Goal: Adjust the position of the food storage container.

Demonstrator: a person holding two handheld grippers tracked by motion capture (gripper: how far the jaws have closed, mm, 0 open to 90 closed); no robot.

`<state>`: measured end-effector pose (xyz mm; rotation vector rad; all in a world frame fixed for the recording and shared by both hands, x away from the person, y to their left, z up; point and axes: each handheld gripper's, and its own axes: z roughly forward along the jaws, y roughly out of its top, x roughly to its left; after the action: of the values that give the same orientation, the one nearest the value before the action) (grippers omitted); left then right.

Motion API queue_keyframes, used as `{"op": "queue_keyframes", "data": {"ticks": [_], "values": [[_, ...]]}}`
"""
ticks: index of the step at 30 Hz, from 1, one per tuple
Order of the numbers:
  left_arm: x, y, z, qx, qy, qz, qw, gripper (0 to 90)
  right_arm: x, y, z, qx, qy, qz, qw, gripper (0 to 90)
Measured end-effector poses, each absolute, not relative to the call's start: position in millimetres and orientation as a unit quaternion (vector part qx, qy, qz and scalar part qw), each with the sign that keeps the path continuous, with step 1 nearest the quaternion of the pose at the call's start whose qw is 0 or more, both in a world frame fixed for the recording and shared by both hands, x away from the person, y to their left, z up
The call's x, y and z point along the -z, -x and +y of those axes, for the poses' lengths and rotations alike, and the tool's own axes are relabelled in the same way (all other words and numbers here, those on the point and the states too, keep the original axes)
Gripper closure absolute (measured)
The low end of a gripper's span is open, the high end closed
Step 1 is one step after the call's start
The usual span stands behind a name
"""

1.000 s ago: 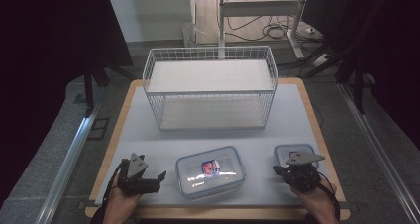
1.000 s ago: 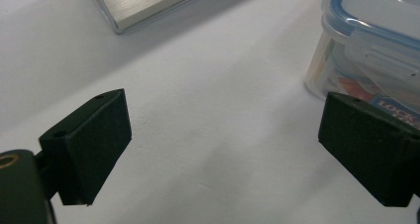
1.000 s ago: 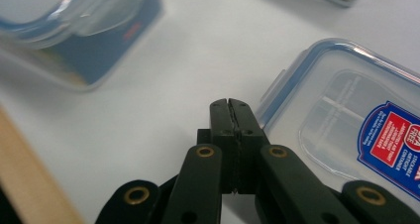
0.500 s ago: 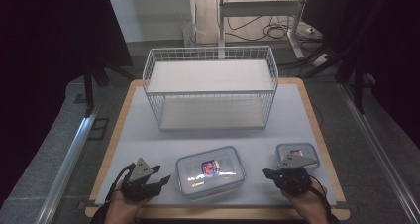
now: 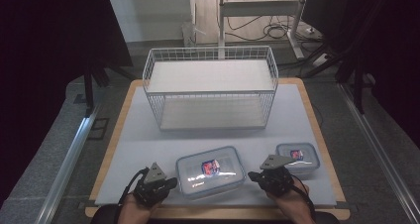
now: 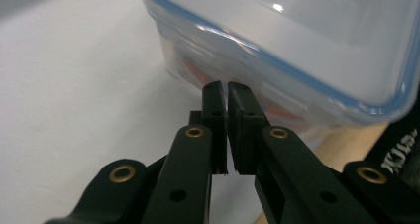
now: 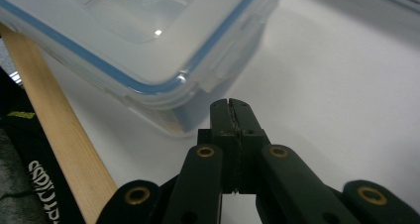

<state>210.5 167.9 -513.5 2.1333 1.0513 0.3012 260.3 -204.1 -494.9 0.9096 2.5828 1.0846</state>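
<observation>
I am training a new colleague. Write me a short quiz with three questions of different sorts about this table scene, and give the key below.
1. True or false: the left gripper holds the large lidded container between its jaws.
2. Multiple choice: where does the small lidded container lie? A) inside the wire basket; B) on the table mat, beyond the right gripper; C) on top of the large lidded container.
3. Short answer: between which two things does the large lidded container lie?

Key
1. False: its jaws are closed together with nothing between them, their tips at the container's side.
2. B.
3. Between the left gripper and the right gripper, each pointing at one end.
</observation>
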Motion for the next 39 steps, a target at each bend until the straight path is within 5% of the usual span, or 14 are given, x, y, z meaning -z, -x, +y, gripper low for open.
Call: {"op": "queue_keyframes", "data": {"ticks": [23,28,30,31,39], "values": [[516,-275,161,-0.112,-0.822,0.419,0.370,86.8,498,-264,-200,-0.347,-0.325,0.874,0.096,89.8],[508,-254,174,-0.169,-0.820,0.409,0.364,55.5,484,-262,-221,-0.361,-0.331,0.864,0.120,84.4],[507,-247,177,-0.176,-0.818,0.402,0.372,48.8,482,-262,-226,-0.365,-0.330,0.861,0.130,78.4],[507,-243,178,-0.183,-0.821,0.395,0.370,38.7,482,-262,-230,-0.368,-0.328,0.860,0.135,72.5],[511,-224,186,-0.173,-0.818,0.402,0.372,17.5,488,-262,-236,-0.383,-0.327,0.854,0.133,47.7]]}}
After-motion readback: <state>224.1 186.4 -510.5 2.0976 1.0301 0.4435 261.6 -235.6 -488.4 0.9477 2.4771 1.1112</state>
